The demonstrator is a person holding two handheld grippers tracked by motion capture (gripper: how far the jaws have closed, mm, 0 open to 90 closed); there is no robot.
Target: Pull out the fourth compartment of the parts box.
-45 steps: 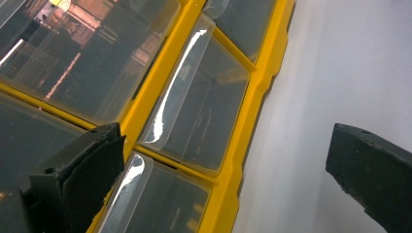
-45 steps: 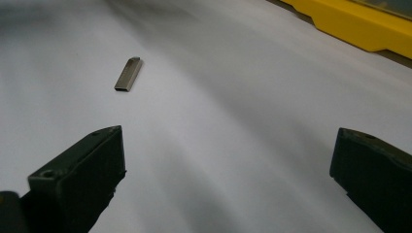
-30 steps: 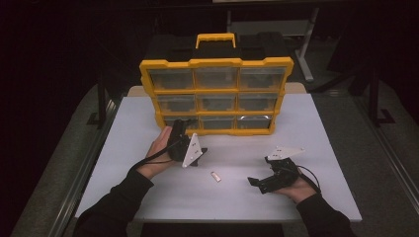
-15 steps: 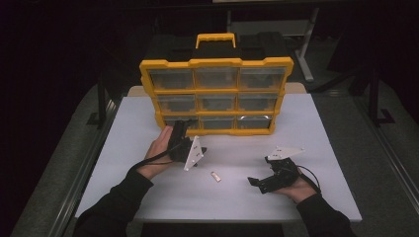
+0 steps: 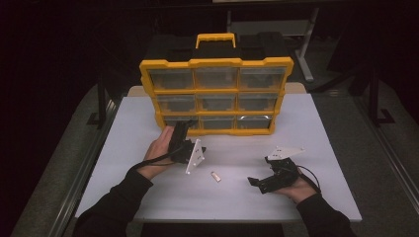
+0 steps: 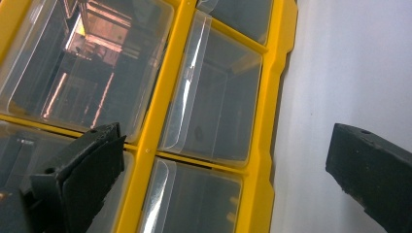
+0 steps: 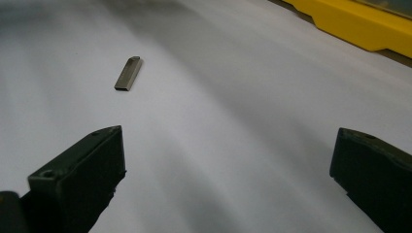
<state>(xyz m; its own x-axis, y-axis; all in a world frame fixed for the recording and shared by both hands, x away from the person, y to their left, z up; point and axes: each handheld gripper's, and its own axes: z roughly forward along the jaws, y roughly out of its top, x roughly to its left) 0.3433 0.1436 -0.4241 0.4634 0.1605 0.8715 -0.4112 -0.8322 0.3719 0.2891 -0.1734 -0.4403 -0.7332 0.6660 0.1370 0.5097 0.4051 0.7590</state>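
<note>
Two claws, one small metal stick, one nine-drawer organizer on the desk.

Nearest us, our right claw rests low on the white desk, jaws spread wide and gripping nothing; in the right gripper view the single grey metal stick lies flat ahead of it, apart from both jaws. Farther on, our left claw is raised against the bottom left of the yellow organizer, jaws also spread and empty, straddling clear drawer fronts. We count nine drawers in three rows of three, and one yellow handle on top.
</note>
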